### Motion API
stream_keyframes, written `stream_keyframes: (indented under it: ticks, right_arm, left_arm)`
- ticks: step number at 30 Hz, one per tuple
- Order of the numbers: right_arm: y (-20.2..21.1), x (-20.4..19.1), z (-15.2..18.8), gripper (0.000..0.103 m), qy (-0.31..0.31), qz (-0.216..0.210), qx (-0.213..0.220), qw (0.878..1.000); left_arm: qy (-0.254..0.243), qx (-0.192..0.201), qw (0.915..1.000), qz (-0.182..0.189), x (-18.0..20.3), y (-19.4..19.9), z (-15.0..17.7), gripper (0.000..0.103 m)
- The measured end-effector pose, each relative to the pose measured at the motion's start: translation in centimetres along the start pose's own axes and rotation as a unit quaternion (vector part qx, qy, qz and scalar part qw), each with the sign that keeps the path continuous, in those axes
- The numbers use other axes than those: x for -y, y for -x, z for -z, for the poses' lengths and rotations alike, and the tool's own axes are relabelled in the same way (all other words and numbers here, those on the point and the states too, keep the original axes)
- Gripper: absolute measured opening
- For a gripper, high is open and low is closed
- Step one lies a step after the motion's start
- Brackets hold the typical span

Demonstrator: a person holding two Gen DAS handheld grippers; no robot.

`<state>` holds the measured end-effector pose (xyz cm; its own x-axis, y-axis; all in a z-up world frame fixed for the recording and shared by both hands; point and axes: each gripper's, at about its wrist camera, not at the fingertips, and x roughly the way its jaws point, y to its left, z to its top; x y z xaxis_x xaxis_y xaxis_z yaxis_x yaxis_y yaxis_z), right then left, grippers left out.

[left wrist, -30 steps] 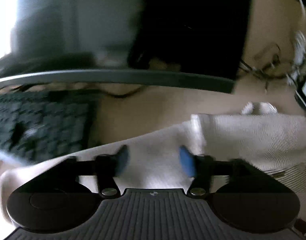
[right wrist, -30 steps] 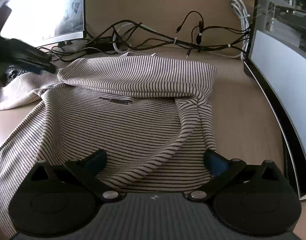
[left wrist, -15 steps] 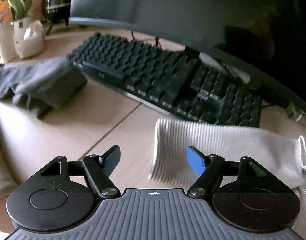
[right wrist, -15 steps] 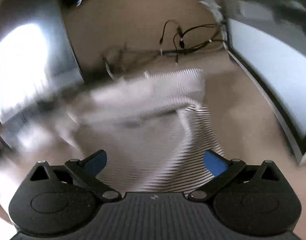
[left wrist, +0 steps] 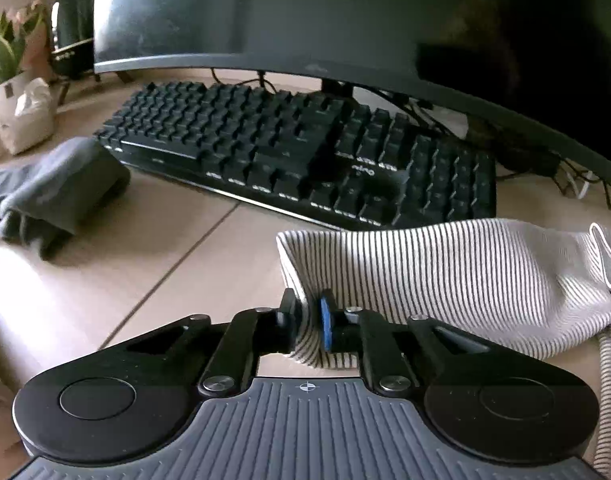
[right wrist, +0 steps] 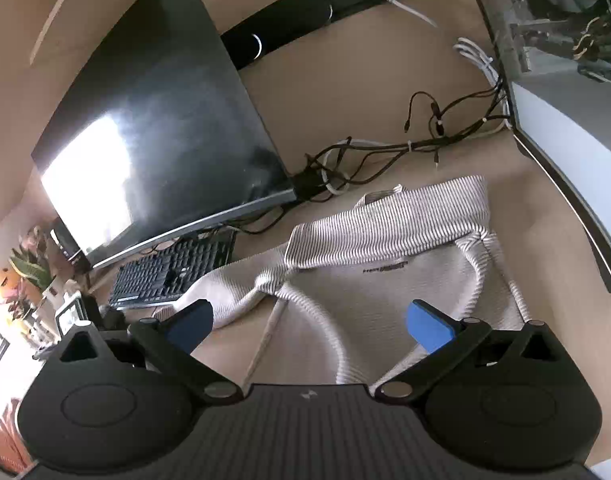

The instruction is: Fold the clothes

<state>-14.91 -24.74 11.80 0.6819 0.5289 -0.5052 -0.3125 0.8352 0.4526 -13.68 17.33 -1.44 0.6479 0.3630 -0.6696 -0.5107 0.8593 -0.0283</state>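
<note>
A cream striped shirt lies partly folded on the tan desk, its top part folded over. In the left wrist view its sleeve stretches out to the left in front of the keyboard. My left gripper is shut on the cuff end of that sleeve. My right gripper is open and empty, held above the shirt's near part.
A black keyboard sits under a dark curved monitor. A grey folded garment lies at the left. A cable bundle runs behind the shirt. A PC case stands at the right. Plants stand far left.
My left gripper has closed on the sleeve cuff; half a second ago it was open just before it. My right gripper has lifted up and back from the shirt, still open.
</note>
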Motion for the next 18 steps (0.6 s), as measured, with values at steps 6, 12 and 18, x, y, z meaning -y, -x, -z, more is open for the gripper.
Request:
stream_keyframes:
  ticks: [6, 12, 18]
  right_arm:
    - [1.6, 2.7, 1.2, 0.103, -0.027, -0.036, 0.0, 0.999]
    - [2.3, 4.8, 1.6, 0.103, -0.014, -0.037, -0.018, 0.999]
    - [2.5, 7.4, 1.9, 0.103, -0.021, -0.067, -0.033, 0.997]
  left_arm:
    - [-0.009, 0.04, 0.9989, -0.02, 1.9, 4.2, -2.6, 0.006]
    - [-0.05, 0.09, 0.9939, -0.04, 6.0, 9.1, -6.2, 0.006]
    - [-0.092, 0.141, 0.9846, -0.046, 11.6, 14.4, -9.0, 0.006]
